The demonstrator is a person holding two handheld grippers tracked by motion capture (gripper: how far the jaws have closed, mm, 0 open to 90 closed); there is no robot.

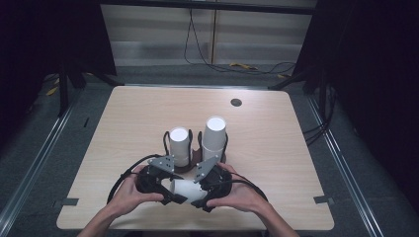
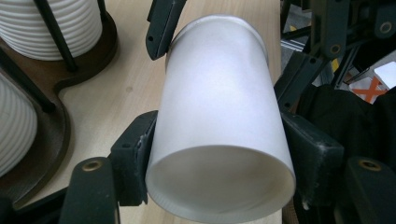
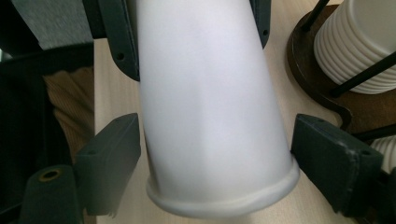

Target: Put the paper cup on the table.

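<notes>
So the white paper cup (image 1: 185,189) is lying on its side up off the table, slung between my two grippers at the near edge, right in front of the cup rack. My left gripper (image 1: 170,195) has it pinched: in the left gripper view both pads are pressed flat against the wall of the cup just behind the open mouth, and I can see straight into it. Nothing inside. My right gripper (image 1: 200,197) is around the other end, but the jaws are spread, and in the right gripper view there's a gap between each pad and the cup wall, so nothing is pressing there.

Underneath is a light wood-grain tabletop (image 1: 276,163) with a small dark round grommet (image 1: 236,102) near the far right. Around the table it's grey floor, metal rails down both sides, black curtains left and right, and a few cables trailing along the pale back wall.

Just past my hands sits a dark wooden holder (image 2: 56,140) with thin black upright rods. It keeps two stacks of white cups bottom up: the left stack (image 1: 179,145) is shorter, the right stack (image 1: 214,133) taller. Up close you can see the ribbed rims nested on each other.
</notes>
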